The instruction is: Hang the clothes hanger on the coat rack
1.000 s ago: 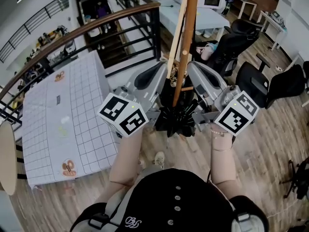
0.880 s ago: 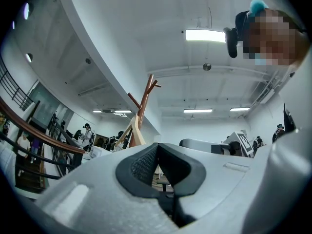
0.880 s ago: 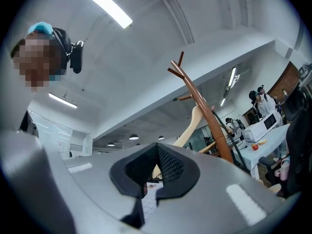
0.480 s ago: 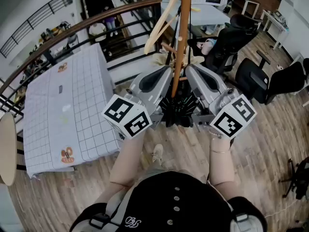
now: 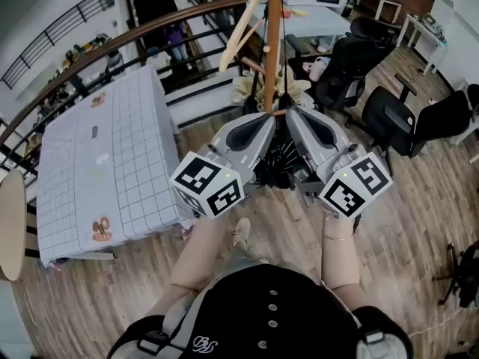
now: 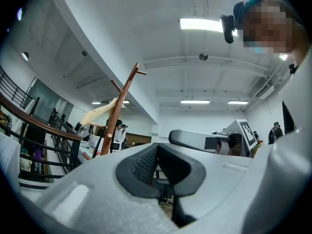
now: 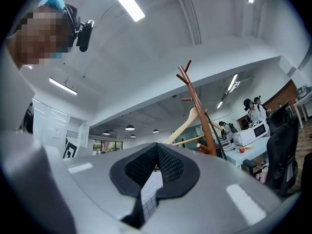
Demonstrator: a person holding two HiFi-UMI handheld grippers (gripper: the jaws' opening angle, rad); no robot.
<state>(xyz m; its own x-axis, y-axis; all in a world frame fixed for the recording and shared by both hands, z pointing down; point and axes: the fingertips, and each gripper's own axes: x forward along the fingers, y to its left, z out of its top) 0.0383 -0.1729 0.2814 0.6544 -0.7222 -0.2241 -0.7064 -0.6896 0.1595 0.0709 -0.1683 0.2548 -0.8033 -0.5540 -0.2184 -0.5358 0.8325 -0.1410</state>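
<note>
A pale wooden plank floor (image 5: 419,223) is running under the whole room. At the far left, the edge of a round tabletop (image 5: 9,230) is showing. Beside it a long table under a grid-patterned cloth (image 5: 112,148) is standing against a curved dark railing (image 5: 112,47), its near corner reaching out towards the middle. Bare floor is lying open between that corner and the person's legs.

In the middle the coat rack (image 5: 273,43) is rising as a brown wooden pole with short pegs. The clothes hanger (image 5: 239,25), pale wood, is hanging on it at a slant just left of the pole, apart from both tools.

The left gripper (image 5: 254,129) and the right gripper (image 5: 303,126) are pointing at the pole from either side, close together. In its own view, the left gripper's tongs are pressing together with nothing between them; the right gripper's tongs are likewise pressed together and empty.

To the right, two black office chairs (image 5: 408,122) are crowding the floor. Behind them, in the right gripper view, a microwave (image 7: 251,133) is sitting on a pale table (image 7: 253,152); its inside is not showing.
</note>
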